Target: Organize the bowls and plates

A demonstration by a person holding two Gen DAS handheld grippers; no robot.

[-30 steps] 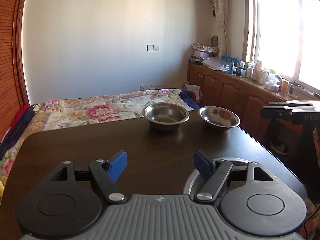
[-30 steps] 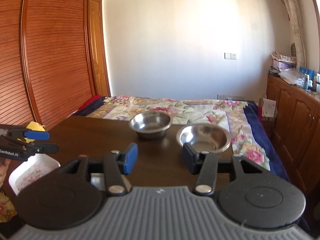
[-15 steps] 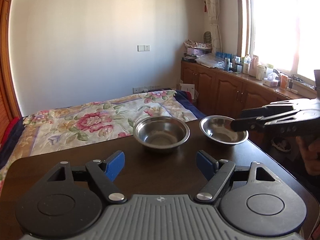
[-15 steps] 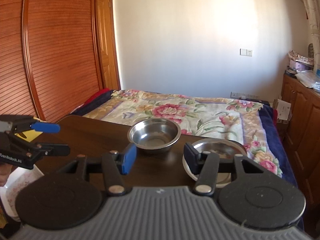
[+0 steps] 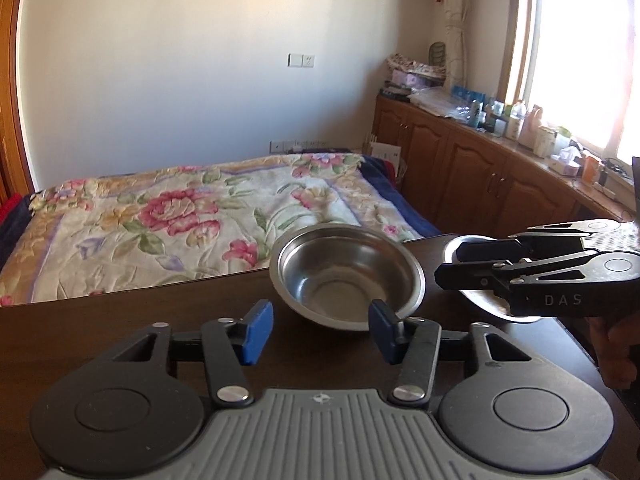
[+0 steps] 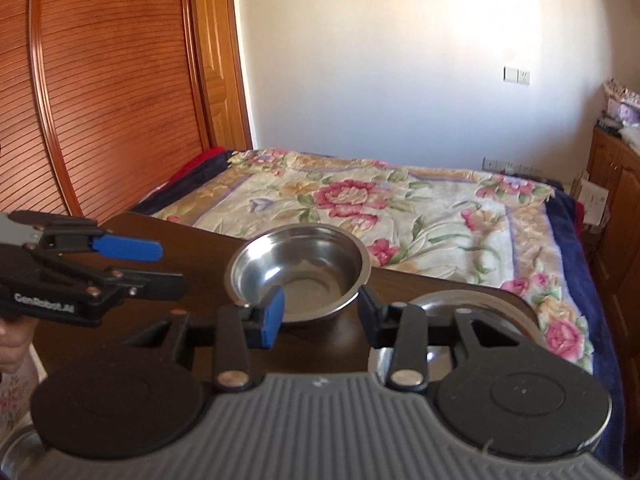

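Both steel bowls sit at the tabletop's (image 5: 120,320) far edge: the left hand-held gripper (image 5: 320,330), fingers apart, faces the left bowl (image 5: 346,276) dead ahead, while the right hand-held gripper (image 6: 318,314), also apart, hovers over the right bowl (image 6: 472,306) (mostly hidden, rim only).

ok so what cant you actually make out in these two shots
- Second steel bowl: in the left wrist view the right gripper covers most of it; in the right wrist view that gripper's own body hides its near part.
- Flowered dish: cut off by the right wrist view's left edge, behind the left gripper.
- Bottles on the cabinet top: too small and washed out by window glare.
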